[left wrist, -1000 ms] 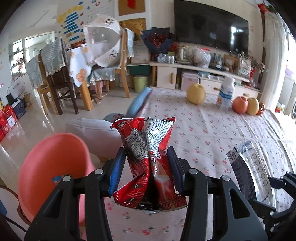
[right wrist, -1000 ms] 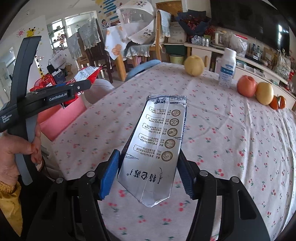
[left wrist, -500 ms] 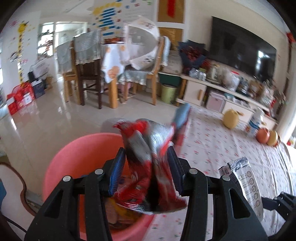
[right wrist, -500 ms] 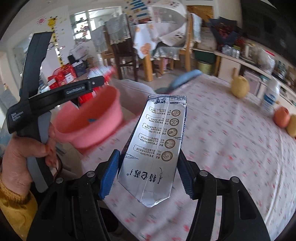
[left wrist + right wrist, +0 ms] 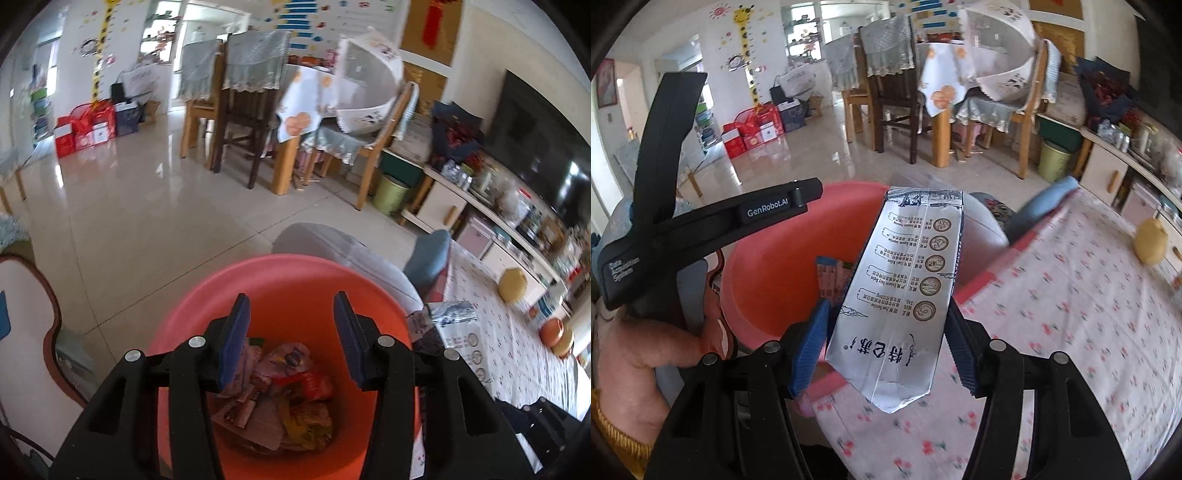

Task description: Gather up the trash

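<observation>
Left wrist view: left gripper hangs over the round salmon-pink plastic bin, blue-padded jaws spread apart with nothing between them. Only this view looks down into the bin: a heap of crumpled wrappers lies on its floor, red, yellow and pale pieces mixed. Print on them is too small to read.

Right wrist view: right gripper is clamped on a flat silver foil packet, held upright by its two long edges. The packet carries five round emblems in a column and large Chinese characters near the bottom, seen upside down; the fine print is not legible. This view alone shows the left gripper from the side, with "GenRobot.AI" on its arm and "Data Acquisition System" on the handle, gripped by the person's left hand.

Position: the packet sits just beside the bin's near rim, at the edge of the white cherry-print tablecloth. In the left wrist view the packet appears just right of the bin. Beyond the bin, pale glossy tiled floor lies open up to the wooden dining chairs.
</observation>
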Demonstrator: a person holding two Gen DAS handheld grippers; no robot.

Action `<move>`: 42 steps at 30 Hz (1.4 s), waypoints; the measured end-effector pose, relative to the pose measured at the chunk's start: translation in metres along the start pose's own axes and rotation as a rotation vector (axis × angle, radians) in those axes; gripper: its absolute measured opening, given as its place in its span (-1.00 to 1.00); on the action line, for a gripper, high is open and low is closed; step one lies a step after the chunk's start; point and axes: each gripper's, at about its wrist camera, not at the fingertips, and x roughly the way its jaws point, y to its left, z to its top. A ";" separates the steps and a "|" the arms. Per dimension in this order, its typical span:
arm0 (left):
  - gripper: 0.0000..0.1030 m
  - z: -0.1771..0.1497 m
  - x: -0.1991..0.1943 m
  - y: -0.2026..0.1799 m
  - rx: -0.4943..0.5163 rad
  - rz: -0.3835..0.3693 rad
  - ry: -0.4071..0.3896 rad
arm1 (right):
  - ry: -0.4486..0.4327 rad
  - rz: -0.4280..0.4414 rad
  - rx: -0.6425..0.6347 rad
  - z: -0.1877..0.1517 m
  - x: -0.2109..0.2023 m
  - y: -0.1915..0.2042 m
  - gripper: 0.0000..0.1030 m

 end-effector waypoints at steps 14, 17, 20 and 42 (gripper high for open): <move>0.68 0.007 0.005 0.013 -0.022 0.125 -0.014 | -0.020 0.002 -0.005 0.001 0.029 0.017 0.76; 0.80 0.007 0.003 0.006 0.003 0.133 -0.028 | -0.024 -0.015 0.008 -0.010 0.020 0.010 0.76; 0.87 0.007 -0.001 -0.006 0.043 0.148 -0.040 | -0.026 -0.038 0.053 -0.022 0.009 -0.003 0.76; 0.91 -0.022 -0.030 -0.109 0.312 0.069 -0.098 | -0.063 -0.252 0.232 -0.093 -0.083 -0.076 0.76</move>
